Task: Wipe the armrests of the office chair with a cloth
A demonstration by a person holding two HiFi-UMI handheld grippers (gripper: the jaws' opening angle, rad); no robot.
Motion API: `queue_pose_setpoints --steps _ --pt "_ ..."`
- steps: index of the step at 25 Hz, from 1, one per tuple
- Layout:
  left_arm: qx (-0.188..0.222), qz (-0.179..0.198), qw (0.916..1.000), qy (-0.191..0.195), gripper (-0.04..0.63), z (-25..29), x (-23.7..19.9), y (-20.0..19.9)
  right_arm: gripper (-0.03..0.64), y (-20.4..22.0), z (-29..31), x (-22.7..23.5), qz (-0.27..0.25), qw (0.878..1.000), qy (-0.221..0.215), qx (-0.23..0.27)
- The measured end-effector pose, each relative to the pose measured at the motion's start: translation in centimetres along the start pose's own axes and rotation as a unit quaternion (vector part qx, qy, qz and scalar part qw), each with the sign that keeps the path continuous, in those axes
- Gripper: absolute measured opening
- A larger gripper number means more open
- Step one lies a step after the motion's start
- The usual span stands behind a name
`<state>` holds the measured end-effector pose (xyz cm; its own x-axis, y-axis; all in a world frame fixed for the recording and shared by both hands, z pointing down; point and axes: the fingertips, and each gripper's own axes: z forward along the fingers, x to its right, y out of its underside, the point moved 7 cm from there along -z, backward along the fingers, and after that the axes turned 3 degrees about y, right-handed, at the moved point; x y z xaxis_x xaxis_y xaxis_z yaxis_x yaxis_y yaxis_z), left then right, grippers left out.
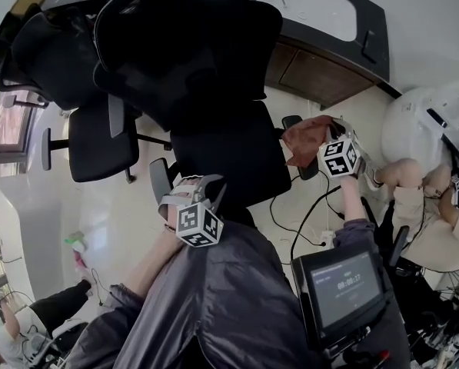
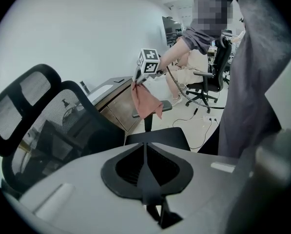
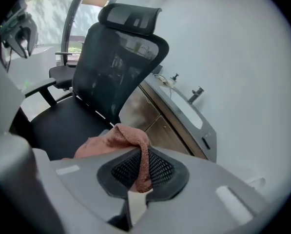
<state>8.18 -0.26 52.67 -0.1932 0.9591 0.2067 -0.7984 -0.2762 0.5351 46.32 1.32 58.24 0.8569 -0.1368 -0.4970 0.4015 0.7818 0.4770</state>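
**Office chair** (image 1: 191, 44): black, with a mesh backrest (image 3: 116, 57), a headrest (image 3: 130, 14) and a padded seat (image 2: 157, 138). It stands between our two tools, its back toward a wood-fronted desk (image 1: 314, 74).

**Cloth** (image 3: 128, 138): reddish-pink terry. One fold is pinched between the jaws of the right tool (image 3: 138, 177). The rest bunches just ahead of that tool and to its left, hanging at the chair's armrest (image 2: 165, 106) on that side. From the left tool's side we see the cloth cover part of that armrest's pad. We cannot tell whether it presses on the pad.

**Right tool**: jaws clamped on the cloth, held over the armrest beside the seat. Beyond its jaws we see the seat, then the backrest. The desk edge lies to that tool's right.

**Left tool** (image 2: 145, 172): jaws pressed together, nothing between them. It is held just beside the other armrest (image 1: 159, 179), across the seat from the right tool. Ahead of its jaws lies the seat, and past that the cloth.

**Further items**:
- A second black chair (image 1: 98, 137) stands out beyond the left tool's outer side.
- A black cable (image 1: 287, 221) lies on the pale floor (image 1: 121, 221) beneath the right tool.
- A small screen (image 1: 344, 287) sits behind the right tool, close to our body.
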Motion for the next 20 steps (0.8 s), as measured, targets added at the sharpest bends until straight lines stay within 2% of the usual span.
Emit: queue_pose_setpoints --steps 5,9,12,15,20 --pt "-0.011 -0.009 0.9999 -0.008 0.038 -0.7 0.4 0.2 0.021 -2.1 5.8 -5.1 -0.076 0.996 -0.05 -0.007" --pt "-0.019 -0.019 0.9995 -0.017 0.038 -1.5 0.4 0.5 0.021 -0.3 9.0 -9.6 -0.118 0.985 -0.102 -0.071" --pt "-0.018 -0.026 0.9993 -0.021 0.038 -1.7 0.1 1.1 0.021 1.1 8.5 -11.4 -0.115 0.982 -0.131 -0.076" --pt "-0.013 -0.025 0.9994 -0.022 0.038 -1.3 0.1 1.7 0.021 2.9 6.7 -12.8 -0.136 0.976 -0.153 -0.078" --pt "0.0 -0.014 0.9997 -0.022 0.037 -0.8 0.7 0.8 0.021 7.5 2.5 -14.0 -0.122 0.974 -0.164 -0.095"
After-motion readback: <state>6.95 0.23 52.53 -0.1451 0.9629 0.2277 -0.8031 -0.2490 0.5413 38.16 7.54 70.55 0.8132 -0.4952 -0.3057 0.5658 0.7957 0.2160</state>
